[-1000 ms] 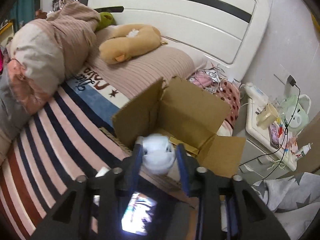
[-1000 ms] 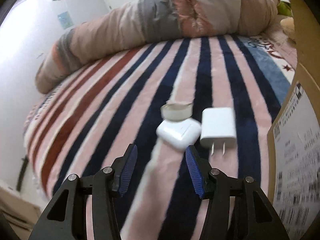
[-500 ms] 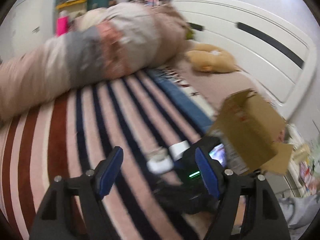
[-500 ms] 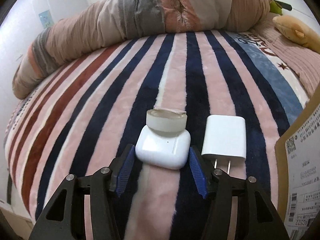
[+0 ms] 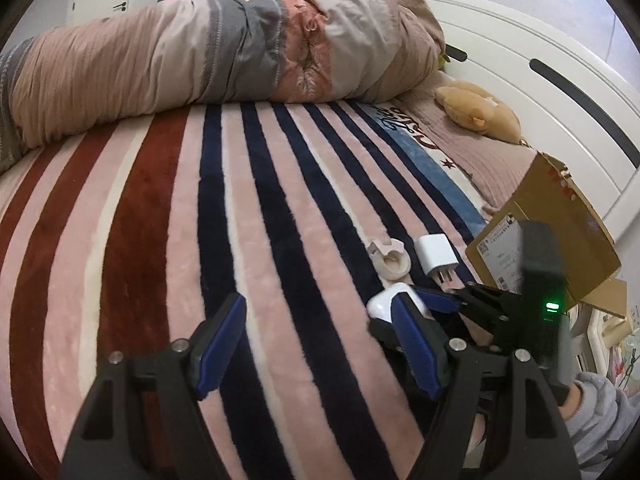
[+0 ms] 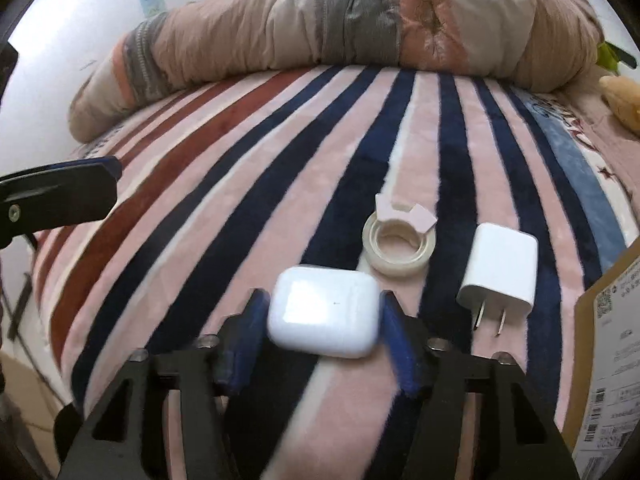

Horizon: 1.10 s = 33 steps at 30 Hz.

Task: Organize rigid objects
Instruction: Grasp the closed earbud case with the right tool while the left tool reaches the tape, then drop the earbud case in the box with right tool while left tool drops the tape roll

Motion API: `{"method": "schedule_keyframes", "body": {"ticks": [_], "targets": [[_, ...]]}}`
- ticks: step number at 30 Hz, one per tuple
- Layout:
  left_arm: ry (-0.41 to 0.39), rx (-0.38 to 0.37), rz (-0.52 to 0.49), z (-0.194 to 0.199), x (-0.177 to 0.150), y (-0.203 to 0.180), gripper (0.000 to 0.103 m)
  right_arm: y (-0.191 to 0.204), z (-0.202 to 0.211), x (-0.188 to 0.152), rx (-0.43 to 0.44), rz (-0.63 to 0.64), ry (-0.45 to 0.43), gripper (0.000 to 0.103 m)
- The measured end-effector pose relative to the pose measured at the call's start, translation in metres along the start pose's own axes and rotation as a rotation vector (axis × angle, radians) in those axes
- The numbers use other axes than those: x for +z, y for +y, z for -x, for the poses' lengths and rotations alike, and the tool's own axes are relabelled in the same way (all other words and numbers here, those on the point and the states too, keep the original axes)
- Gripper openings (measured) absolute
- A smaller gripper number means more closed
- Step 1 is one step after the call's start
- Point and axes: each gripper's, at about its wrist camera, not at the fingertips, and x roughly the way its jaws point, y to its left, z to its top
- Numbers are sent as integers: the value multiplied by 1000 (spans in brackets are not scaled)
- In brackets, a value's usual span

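Observation:
A white earbud case [image 6: 325, 311] lies on the striped blanket between the blue pads of my right gripper [image 6: 322, 320], which has closed onto its sides. The case also shows in the left wrist view [image 5: 383, 303], with the right gripper [image 5: 416, 300] around it. A roll of clear tape [image 6: 399, 249] [image 5: 392, 262] and a white plug charger [image 6: 500, 270] [image 5: 436, 258] lie just beyond. My left gripper [image 5: 316, 344] is open and empty above the blanket, left of the case. One left finger shows at the left edge of the right wrist view [image 6: 60, 196].
An open cardboard box [image 5: 552, 224] [image 6: 608, 352] stands at the right on the bed. A rolled duvet [image 5: 224, 44] lies across the far side. A tan plush toy [image 5: 476, 112] rests near the white headboard [image 5: 560, 60]. A bedside table edge [image 5: 608, 328] is beyond the box.
My left gripper let go of a small white object over the box, swung left and now hangs open over the blanket. My right gripper moved forward and closed around the earbud case.

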Motion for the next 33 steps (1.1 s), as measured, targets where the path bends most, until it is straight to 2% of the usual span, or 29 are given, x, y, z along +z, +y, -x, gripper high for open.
{"method": "schedule_keyframes", "body": {"ticks": [3,6,9,10,11,12,13,14,17,20,22,23,29,33], "targets": [[-6,-5,0,-4,3,1,72,7,48,2,8,35,-68,51],[4,-14,-18,-21,9,-8,72,6,129,9,44,68,-164,51],[25,-21,-53,-47,13,-28,71,-9,208,9,23,83,-274,51],[36,-21,-72,-59,13,-37,68,-19,227,8,-2,77,-298,51],[43,-15,-97,-71,13,-46,62,-30,242,5,-64,79,-316,51],[47,-9,-114,-79,13,-52,50,-40,249,0,-136,89,-322,51],[60,-2,-136,-91,13,-61,46,-51,250,-4,-200,89,-311,51],[68,-2,-150,-99,13,-66,46,-66,248,-8,-226,65,-279,51],[57,-12,-182,-120,13,-80,46,-109,234,-17,-172,-59,-169,51],[59,-30,-187,-132,17,-86,46,-131,221,-23,-224,-89,-112,51],[67,7,-204,-140,19,-92,38,-133,217,-23,-237,-83,-90,51],[69,22,-211,-141,20,-94,38,-136,216,-22,-232,-89,-79,51],[58,49,-226,-131,21,-95,38,-140,215,-19,-258,-117,-73,53],[9,41,-258,-93,31,-101,38,-131,222,-16,-232,-98,-121,56]]}}
